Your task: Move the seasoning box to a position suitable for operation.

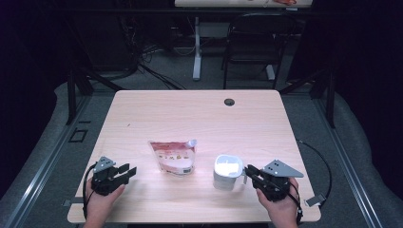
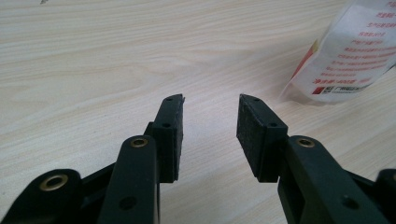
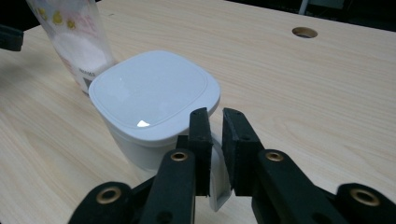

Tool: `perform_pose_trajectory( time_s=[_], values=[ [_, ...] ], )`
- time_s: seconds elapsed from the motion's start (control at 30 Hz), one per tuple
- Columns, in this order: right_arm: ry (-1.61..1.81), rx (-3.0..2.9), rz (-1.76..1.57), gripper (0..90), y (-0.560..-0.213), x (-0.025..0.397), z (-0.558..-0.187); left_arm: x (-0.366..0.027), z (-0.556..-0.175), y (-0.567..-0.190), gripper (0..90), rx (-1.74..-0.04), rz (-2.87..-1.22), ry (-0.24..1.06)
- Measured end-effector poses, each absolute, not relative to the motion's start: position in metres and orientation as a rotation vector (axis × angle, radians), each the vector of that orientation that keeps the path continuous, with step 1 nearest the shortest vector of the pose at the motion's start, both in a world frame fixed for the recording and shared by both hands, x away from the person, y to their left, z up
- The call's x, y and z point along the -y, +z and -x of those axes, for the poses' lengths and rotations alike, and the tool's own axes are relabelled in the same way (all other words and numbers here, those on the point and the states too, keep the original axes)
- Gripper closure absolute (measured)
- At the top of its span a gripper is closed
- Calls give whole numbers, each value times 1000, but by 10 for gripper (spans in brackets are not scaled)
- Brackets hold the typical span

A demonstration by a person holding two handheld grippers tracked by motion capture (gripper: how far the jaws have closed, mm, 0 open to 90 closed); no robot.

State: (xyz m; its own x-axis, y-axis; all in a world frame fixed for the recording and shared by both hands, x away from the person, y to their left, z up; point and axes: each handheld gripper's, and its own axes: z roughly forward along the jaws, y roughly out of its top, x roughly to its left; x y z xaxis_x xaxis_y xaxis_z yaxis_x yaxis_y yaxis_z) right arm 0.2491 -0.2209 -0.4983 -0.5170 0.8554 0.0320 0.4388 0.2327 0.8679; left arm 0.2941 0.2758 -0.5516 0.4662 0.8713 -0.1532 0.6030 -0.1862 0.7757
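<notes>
Left tool rests low on the pale wooden bench, jaws spread wide with nothing between them, aimed toward the pink-and-white pouch lying near the bench's middle. Just right of the pouch stands a white lidded cup. Right tool has its jaws nearly closed, pinching the cup's thin white handle by the front edge
</notes>
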Motion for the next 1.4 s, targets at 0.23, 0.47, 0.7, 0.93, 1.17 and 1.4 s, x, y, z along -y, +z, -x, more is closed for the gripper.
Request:
perform_pose_trajectory(
  time_s=[0.23, 0.47, 0.7, 0.93, 1.17, 1.4],
  values=[
    [1288, -2039, -1200, 896, -491, 220, -254, -276, -294, -552, 609, -1234, -1897, 415],
    [1292, -2070, -1178, 900, -490, 211, -259, -275, -294, -552, 608, -1236, -1901, 415],
    [1277, -2084, -1174, 891, -493, 207, -263, -276, -294, -552, 608, -1235, -1898, 415],
    [1313, -2073, -1201, 892, -495, 212, -264, -276, -294, -552, 608, -1232, -1904, 416],
    [1328, -2066, -1218, 882, -497, 216, -264, -275, -294, -553, 608, -1232, -1896, 420],
    [1338, -2058, -1223, 880, -498, 217, -263, -275, -294, -553, 608, -1233, -1897, 422]
  ],
)
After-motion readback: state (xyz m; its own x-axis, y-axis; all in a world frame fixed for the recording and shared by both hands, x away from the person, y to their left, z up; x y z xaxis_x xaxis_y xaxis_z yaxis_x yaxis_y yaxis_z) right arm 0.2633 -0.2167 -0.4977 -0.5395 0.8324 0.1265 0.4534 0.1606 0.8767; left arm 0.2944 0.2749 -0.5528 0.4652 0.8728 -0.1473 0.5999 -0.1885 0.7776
